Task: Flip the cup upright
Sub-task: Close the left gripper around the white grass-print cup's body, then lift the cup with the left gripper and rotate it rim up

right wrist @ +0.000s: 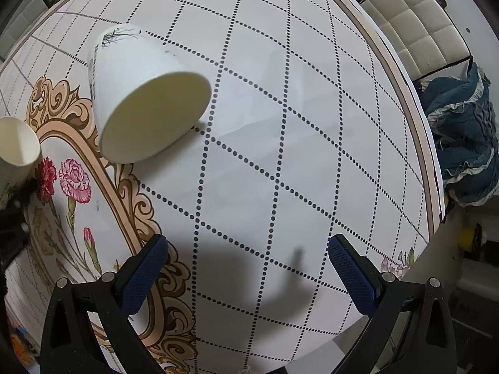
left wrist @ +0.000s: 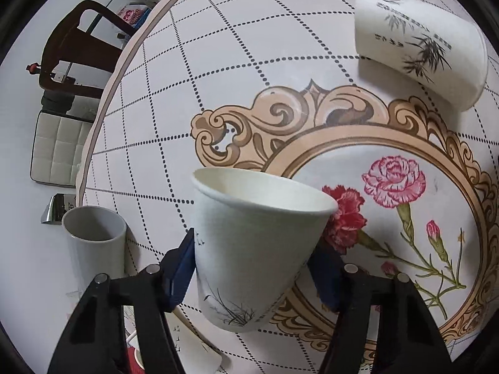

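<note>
My left gripper (left wrist: 252, 268) is shut on a white paper cup (left wrist: 249, 249) with grass drawings, held mouth up and a little tilted above the table; its blue pads press both sides. This cup shows at the left edge of the right wrist view (right wrist: 15, 143). A second paper cup (left wrist: 418, 43) with bamboo print lies on its side at the far right; in the right wrist view it (right wrist: 146, 99) lies with its mouth facing me. My right gripper (right wrist: 246, 268) is open and empty above the tablecloth, well short of the lying cup.
The round table (right wrist: 280, 155) has a dotted-grid cloth with a flower medallion (left wrist: 396, 184). A white mug (left wrist: 93, 243) stands at the table's left edge. A cushioned chair (left wrist: 59, 149) and a dark wooden chair (left wrist: 81, 50) stand beyond. Blue cloth (right wrist: 464, 143) lies off the right edge.
</note>
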Tool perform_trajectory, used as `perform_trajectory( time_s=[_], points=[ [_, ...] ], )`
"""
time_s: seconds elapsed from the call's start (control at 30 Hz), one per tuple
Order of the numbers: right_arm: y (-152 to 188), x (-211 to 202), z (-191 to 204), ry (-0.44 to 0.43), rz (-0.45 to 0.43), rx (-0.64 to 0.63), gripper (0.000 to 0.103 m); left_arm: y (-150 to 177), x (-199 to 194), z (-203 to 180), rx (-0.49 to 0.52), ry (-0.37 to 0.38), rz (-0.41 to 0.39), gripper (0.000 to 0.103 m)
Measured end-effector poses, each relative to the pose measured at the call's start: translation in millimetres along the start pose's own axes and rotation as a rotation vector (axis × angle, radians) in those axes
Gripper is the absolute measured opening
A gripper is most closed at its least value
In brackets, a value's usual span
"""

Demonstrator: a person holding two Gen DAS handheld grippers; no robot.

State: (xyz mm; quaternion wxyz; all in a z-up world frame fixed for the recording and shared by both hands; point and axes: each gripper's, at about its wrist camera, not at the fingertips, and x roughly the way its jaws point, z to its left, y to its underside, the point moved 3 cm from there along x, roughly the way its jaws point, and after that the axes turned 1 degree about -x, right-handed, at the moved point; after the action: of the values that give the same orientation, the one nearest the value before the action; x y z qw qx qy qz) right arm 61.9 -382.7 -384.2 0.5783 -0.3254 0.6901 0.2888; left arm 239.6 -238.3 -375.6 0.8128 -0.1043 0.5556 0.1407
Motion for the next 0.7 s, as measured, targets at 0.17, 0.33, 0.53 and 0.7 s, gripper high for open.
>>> perform_trajectory(
  time_s=[0.17,0.33,0.53,0.7],
  points=[
    [3,1,-3,0.013,0.0,0.001,0.103,5,2,3,-0.042,0.018,-0.002,0.063],
    [1,-2,0,0.027,-0.004,0.001,0.103,13,-1,14,-0.108,0.047,-0.001,0.063],
    [6,-11,5,0.025,-0.023,-0.006,0.103,29,-18,19,-0.197,0.065,-0.009,0.063],
    [16,-18,11,0.011,-0.028,-0.04,0.103,50,-30,19,-0.316,0.114,0.027,0.063]
  ],
)
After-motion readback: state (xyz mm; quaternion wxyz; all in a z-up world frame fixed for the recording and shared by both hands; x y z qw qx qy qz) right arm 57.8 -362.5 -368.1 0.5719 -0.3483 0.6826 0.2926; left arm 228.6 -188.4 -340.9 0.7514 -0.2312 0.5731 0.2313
